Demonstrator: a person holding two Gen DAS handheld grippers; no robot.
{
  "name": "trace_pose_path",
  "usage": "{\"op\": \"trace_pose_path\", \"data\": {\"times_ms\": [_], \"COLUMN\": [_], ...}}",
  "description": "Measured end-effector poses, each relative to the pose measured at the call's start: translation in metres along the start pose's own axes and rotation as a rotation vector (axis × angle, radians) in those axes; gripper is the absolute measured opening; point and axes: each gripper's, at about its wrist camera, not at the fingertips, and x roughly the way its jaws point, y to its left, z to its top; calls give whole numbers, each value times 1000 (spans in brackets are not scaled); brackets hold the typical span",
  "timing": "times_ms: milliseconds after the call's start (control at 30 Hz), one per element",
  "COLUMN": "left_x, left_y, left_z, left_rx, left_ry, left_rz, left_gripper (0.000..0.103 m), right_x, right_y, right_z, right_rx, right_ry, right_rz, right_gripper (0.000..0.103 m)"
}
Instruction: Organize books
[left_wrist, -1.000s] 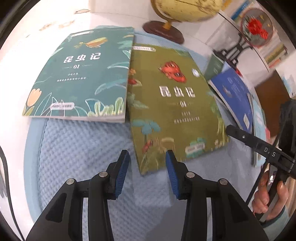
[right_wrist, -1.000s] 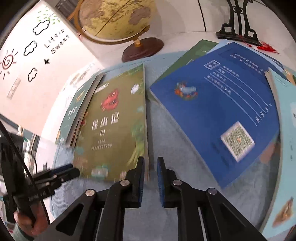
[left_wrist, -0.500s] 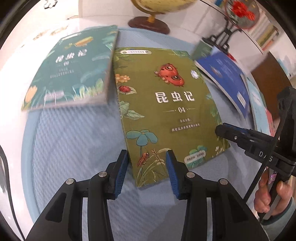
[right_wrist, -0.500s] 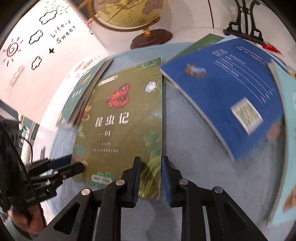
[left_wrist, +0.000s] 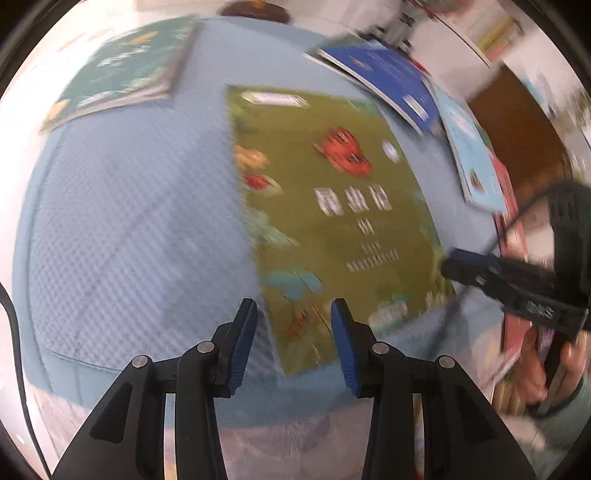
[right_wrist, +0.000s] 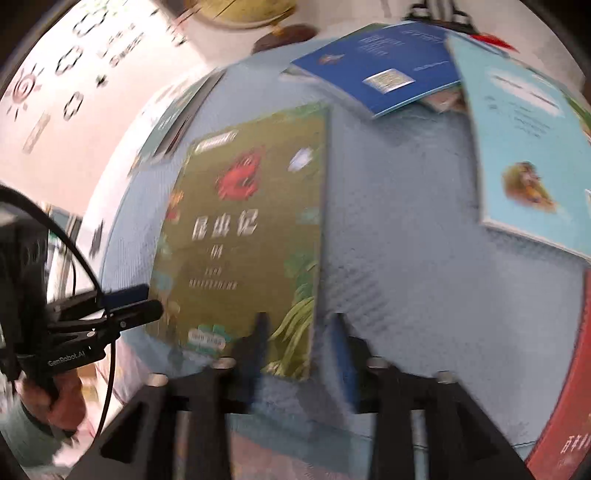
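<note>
An olive green book (left_wrist: 332, 221) with a red insect on its cover lies flat on the light blue mat (left_wrist: 140, 221); it also shows in the right wrist view (right_wrist: 243, 240). My left gripper (left_wrist: 293, 343) is open and empty, its jaws at the book's near left corner. My right gripper (right_wrist: 301, 354) is open, its jaws either side of the book's near right corner; it appears at the right of the left wrist view (left_wrist: 458, 264). A teal book (left_wrist: 122, 70) lies far left. Both views are blurred.
A blue book (right_wrist: 384, 74) and a pale blue book (right_wrist: 532, 147) lie at the far right, with a red book (right_wrist: 565, 387) at the right edge. A globe's base (right_wrist: 284, 35) stands beyond the mat. The mat's near edge (left_wrist: 221, 406) is close.
Both grippers have pulled back toward the near edge and the olive book has come nearer with them. My right gripper's jaws have opened wider. The left jaws stay open.
</note>
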Motion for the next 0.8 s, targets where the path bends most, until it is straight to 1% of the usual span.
{"op": "trace_pose_path", "data": {"times_ms": [33, 67, 133, 167, 200, 233, 267, 333, 367, 433, 500, 533, 567, 600, 633, 700, 767, 800], "left_x": [0, 3, 7, 8, 9, 9, 10, 13, 14, 17, 18, 18, 16, 11, 2, -19, -36, -44], "left_y": [3, 7, 10, 9, 5, 3, -1, -7, -11, -21, -28, -30, -30, -28, -23, -11, -6, -6], "left_z": [3, 7, 10, 8, 9, 10, 9, 6, 4, 0, -1, -1, 0, 2, 3, 2, 5, 7], "left_rx": [-23, -50, -71, -66, -51, -39, -17, 9, 20, 54, 73, 74, 67, 44, 9, -52, -105, -116], "left_ry": [-10, -11, -7, -10, -11, -7, -2, 4, 5, -3, -7, -9, -14, -30, -55, -96, -126, -144], "left_rz": [6, 6, 7, 12, 24, 33, 40, 21, 21, 38, 34, 40, 28, -7, -75, -226, -394, -463], "left_gripper": [38, 38, 38, 40, 42, 46, 49, 72, 74, 74, 70, 70, 69, 67, 66, 64, 64, 64], "right_x": [-4, -5, -1, 2, 6, 13, 17, 17, 17, 17, 16, 16, 16, 16, 16, 17, 18, 17], "right_y": [-2, -2, 0, 1, 4, 7, 9, 14, 16, 17, 18, 17, 16, 15, 12, 7, 2, 0], "right_z": [5, 9, 18, 21, 22, 21, 18, 16, 15, 10, 4, 2, 0, -2, -3, -3, -5, -6], "right_rx": [8, 3, -8, -16, -28, -39, -41, -54, -61, -72, -73, -73, -70, -61, -49, -8, 15, 21], "right_ry": [-36, -59, -63, -61, -54, -35, -24, -37, -30, -20, -13, -15, -19, -25, -29, -37, -40, -40], "right_rz": [-12, -21, -11, -19, -35, -51, -73, -79, -67, -32, 8, 11, 12, 19, 31, 78, 120, 131], "right_gripper": [63, 63, 63, 58, 46, 42, 40, 39, 37, 36, 36, 36, 36, 36, 36, 36, 36, 36]}}
